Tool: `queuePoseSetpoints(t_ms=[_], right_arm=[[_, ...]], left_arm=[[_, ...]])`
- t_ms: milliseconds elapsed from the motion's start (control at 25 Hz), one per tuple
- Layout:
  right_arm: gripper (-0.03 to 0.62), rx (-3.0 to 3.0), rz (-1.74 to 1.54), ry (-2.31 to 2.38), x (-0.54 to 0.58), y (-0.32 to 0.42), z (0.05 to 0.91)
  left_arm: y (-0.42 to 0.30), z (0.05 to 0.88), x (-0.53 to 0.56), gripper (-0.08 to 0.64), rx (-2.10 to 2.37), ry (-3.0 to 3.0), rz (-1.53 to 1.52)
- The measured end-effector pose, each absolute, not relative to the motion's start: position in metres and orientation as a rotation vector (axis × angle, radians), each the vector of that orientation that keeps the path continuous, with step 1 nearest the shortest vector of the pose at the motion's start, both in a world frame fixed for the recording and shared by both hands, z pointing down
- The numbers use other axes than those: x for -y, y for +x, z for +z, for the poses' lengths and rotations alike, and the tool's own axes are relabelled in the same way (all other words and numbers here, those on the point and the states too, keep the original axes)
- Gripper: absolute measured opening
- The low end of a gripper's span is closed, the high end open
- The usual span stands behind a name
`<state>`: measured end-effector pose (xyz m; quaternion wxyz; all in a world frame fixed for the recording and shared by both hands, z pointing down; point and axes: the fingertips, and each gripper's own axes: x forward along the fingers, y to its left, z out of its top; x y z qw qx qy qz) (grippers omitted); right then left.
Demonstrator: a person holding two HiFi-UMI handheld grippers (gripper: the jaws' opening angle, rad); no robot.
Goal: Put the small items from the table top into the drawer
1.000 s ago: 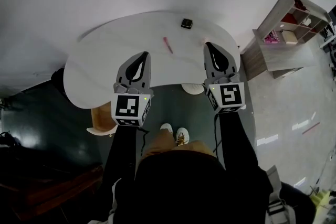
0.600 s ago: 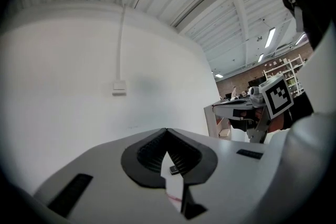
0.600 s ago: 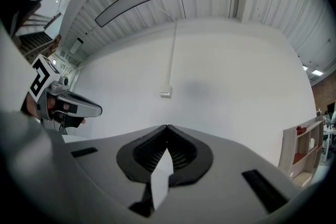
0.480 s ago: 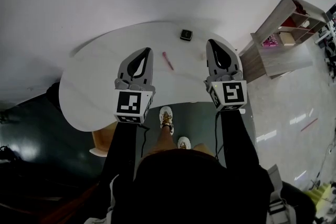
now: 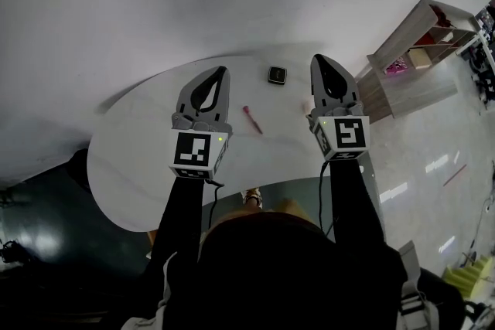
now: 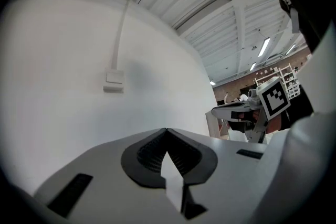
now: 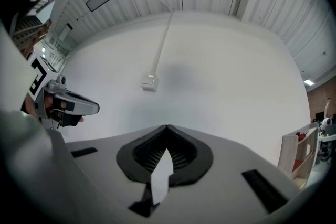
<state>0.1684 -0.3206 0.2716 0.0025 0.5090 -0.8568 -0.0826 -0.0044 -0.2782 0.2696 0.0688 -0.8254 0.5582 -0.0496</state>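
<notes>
The left tool (image 5: 224, 72) and the right tool (image 5: 319, 59) are held level over the white table (image 5: 128, 166), each with its jaws closed together on nothing. Between them, a pink pen (image 5: 253, 120) and a small black square item (image 5: 277, 74) are seen lying on the table, untouched.

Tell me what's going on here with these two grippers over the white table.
A person stands at a white table set against a wall, holding the left gripper and the right gripper level above it. Both have their jaws together with nothing between them. Two small items lie untouched on the table top: a pink pen-like stick between the grippers and a small dark square object farther back. Neither has been picked up, and no drawer shows in these views.
</notes>
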Motion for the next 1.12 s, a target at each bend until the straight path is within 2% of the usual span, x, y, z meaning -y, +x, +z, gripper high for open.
queuePoseSetpoints(t_ms=[480, 1120], right_arm=[[0.026, 2.67, -0.254, 1.597, 0.357, 0.143, 0.284], [0.026, 2.739, -0.175, 1.491, 0.381, 0.141, 0.293]], left_arm=[[-0.011, 0.276, 0.329, 0.014, -1.588, -2.548, -0.117], [-0.002, 0.298, 0.344, 0.014, -1.705, -2.556, -0.183]])
